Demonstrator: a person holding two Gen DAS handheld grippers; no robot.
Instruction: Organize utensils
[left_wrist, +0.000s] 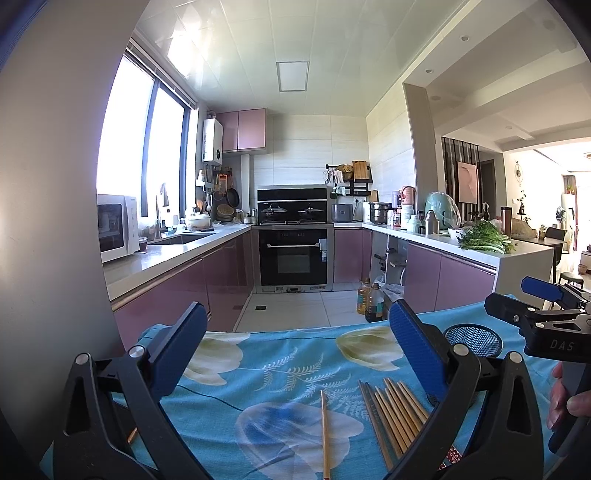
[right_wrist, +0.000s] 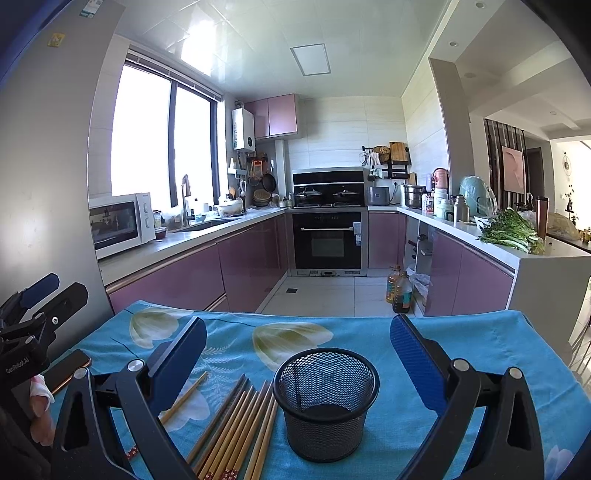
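Note:
Several wooden chopsticks (right_wrist: 236, 432) lie side by side on the blue flowered cloth (right_wrist: 480, 343), just left of an upright, empty black mesh cup (right_wrist: 327, 402). One chopstick (right_wrist: 183, 398) lies apart to their left. My right gripper (right_wrist: 299, 354) is open above the cloth, its fingers on either side of the cup and the bundle. In the left wrist view the bundle (left_wrist: 393, 413) lies low right, the lone chopstick (left_wrist: 325, 435) in the middle, and the mesh cup (left_wrist: 472, 339) shows behind the right finger. My left gripper (left_wrist: 295, 341) is open and holds nothing.
A dark phone (right_wrist: 68, 369) lies at the cloth's left edge. Beyond the table is the kitchen floor with oil bottles (right_wrist: 399, 290). Purple cabinets (right_wrist: 192, 273) and counters run along both sides. A hand (left_wrist: 565, 402) holds the right gripper's handle.

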